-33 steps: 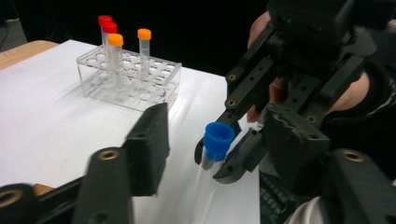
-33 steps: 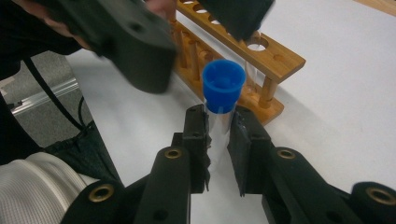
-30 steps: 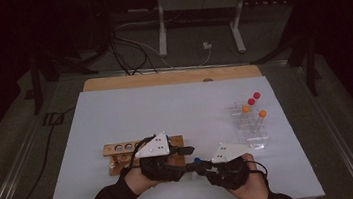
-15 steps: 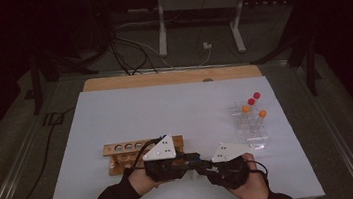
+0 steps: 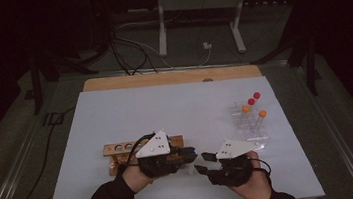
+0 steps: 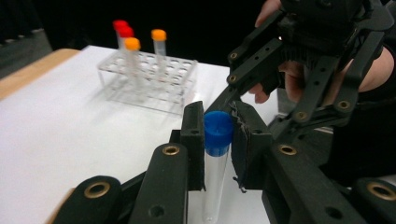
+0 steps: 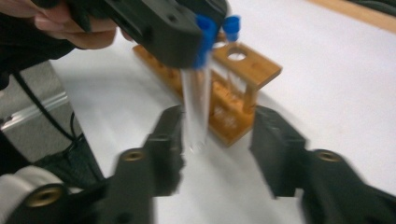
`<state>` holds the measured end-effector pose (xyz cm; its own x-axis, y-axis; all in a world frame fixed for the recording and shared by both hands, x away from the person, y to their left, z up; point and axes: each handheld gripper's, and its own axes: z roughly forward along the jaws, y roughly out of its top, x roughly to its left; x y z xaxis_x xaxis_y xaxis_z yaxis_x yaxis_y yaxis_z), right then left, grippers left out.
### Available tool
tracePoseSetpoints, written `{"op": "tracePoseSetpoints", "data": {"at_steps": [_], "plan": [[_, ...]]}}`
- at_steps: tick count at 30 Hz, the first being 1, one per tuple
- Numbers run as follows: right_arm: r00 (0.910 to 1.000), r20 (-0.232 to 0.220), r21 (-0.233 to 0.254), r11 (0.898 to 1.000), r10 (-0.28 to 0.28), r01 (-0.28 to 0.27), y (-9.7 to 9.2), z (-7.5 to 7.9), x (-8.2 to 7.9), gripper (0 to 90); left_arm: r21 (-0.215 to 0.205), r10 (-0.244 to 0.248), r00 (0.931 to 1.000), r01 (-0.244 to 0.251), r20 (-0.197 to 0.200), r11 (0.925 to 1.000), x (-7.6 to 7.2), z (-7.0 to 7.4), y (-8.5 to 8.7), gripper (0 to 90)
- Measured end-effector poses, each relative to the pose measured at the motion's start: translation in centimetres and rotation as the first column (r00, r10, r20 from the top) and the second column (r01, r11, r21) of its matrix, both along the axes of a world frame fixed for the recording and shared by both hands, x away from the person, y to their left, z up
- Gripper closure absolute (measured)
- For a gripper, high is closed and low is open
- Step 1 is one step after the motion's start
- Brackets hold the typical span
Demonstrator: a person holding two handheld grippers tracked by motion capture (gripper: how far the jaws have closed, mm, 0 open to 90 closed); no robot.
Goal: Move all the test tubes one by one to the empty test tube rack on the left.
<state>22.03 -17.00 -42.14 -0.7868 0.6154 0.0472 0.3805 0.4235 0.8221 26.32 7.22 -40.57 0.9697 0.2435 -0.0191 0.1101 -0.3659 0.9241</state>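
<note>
My left gripper [image 6: 215, 140] has its fingers [image 6: 194, 135] pinching a clear tube [image 6: 214, 179] just under its blue cap [image 6: 218, 132], holding it above the white table [image 5: 165, 106]. My right gripper [image 7: 215, 140] has just been opening; its fingers [image 7: 273, 149] now stand spread, the tube's lower end between them against the left pad. The tube is transparent and slim. Just behind stands the wooden rack [image 7: 243, 70] with another blue-capped tube [image 7: 231, 25]. Farther off, a clear plastic rack [image 6: 149, 81] carries red- and orange-capped tubes [image 6: 159, 44].
</note>
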Motion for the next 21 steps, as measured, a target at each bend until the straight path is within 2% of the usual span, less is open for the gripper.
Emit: {"op": "tracePoseSetpoints", "data": {"at_steps": [5, 11, 13, 15, 19, 21], "plan": [[0.9997, 0.007, 0.018, 1.0, -0.022, 0.022, -0.5, 0.4, 0.2, 32.9, -0.004, 0.034, 0.9991, -0.034, 0.024, 0.9994, 0.1, 1.1, 1.3, 77.4], [0.9996, -0.018, 0.061, 0.998, -0.022, 0.023, -0.8, 0.5, 0.5, 27.4, -0.007, 0.091, 0.9951, -0.091, 0.038, 0.9958, 0.6, 2.1, 3.0, 77.4], [0.9996, -0.012, 0.07, 0.997, -0.027, 0.028, -0.9, 0.6, 0.5, 26.6, -0.007, 0.109, 0.9931, -0.109, 0.044, 0.9941, 0.7, 2.4, 3.7, 77.4], [0.9989, 0.008, 0.078, 0.996, -0.047, 0.046, -1.0, 0.7, 0.4, 18.9, -0.006, 0.132, 0.9897, -0.132, 0.056, 0.9912, 0.9, 2.7, 4.4, 77.4], [0.9953, 0.031, 0.084, 0.992, -0.092, 0.089, -1.3, 0.9, 0.3, 11.0, -0.015, 0.181, 0.981, -0.181, 0.068, 0.9834, 1.4, 3.3, 5.7, 77.4], [0.9961, 0.028, 0.088, 0.993, -0.084, 0.081, -1.5, 1.0, 0.3, 6.5, -0.023, 0.203, 0.9767, -0.201, 0.071, 0.9792, 1.8, 3.5, 6.4, 77.4]]}}
